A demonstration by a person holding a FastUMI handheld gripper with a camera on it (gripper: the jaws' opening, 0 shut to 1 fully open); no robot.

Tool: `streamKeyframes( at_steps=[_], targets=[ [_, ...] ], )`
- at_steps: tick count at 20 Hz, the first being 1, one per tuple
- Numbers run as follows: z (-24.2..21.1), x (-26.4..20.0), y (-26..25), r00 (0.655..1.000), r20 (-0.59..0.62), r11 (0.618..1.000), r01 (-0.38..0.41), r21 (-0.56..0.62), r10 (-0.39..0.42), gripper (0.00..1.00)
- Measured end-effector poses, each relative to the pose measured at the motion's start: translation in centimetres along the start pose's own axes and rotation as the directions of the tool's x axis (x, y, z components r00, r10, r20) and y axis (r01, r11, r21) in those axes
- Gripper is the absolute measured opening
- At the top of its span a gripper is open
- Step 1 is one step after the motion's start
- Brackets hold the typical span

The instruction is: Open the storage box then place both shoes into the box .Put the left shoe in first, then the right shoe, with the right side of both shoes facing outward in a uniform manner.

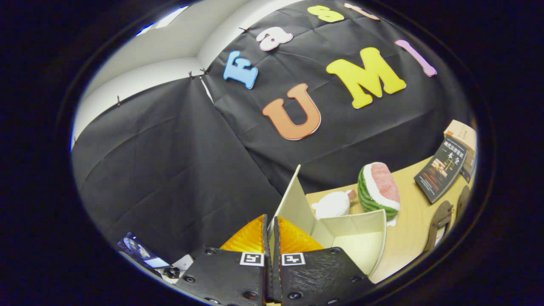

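Gripper (pixel 270 227) fingers pressed together on the raised flap (pixel 293 199) of the open off-white cardboard storage box (pixel 361 242). Beyond the box, on the pale wooden table (pixel 408 238): plush watermelon slice (pixel 379 187), dark shoe (pixel 440 219).

matt cardboard storage box (pixel 357 238), wood-look table (pixel 408 238)

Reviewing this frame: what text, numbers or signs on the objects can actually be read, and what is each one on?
"一本全": large characters on the dark book cover.
Smaller lines on that cover: too blurred to read.
Square coded markers on the tongs, which are shut on the storage box's raised lid: patterns, no words.
Carton behind the book: print too small to read.
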State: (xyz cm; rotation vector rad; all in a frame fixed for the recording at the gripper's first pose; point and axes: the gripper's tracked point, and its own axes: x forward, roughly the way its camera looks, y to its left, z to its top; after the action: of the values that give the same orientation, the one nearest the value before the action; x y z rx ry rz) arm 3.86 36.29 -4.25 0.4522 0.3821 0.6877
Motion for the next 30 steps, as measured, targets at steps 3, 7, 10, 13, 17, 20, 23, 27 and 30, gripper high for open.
streamKeyframes(
  at_steps=[3, 7, 10, 13, 17, 20, 23, 27, 30],
  targets=[
    [-0.8, 1.8, 2.2, 1.000, -0.007, 0.999, -0.001, -0.049, 0.001, 0.01],
    [-2.6, 3.5, 4.1, 0.999, -0.044, 0.992, -0.018, -0.124, 0.013, 0.22],
    [-3.2, 3.7, 4.5, 0.999, -0.047, 0.990, -0.021, -0.139, 0.015, 0.40],
    [-2.6, 2.5, 3.7, 1.000, -0.028, 0.987, 0.002, -0.159, -0.007, 0.61],
    [-0.1, -1.6, 0.4, 0.994, 0.052, 0.970, 0.104, -0.218, -0.095, 0.74],
    [1.9, -5.8, -3.4, 0.978, 0.103, 0.947, 0.203, -0.249, -0.183, 0.83],
    [3.6, -11.1, -7.8, 0.951, 0.157, 0.909, 0.301, -0.289, -0.265, 0.87],
    [5.3, -18.3, -14.9, 0.899, 0.203, 0.848, 0.436, -0.303, -0.389, 0.91],
    [6.0, -22.7, -19.9, 0.861, 0.215, 0.815, 0.507, -0.280, -0.461, 0.95]
  ],
)
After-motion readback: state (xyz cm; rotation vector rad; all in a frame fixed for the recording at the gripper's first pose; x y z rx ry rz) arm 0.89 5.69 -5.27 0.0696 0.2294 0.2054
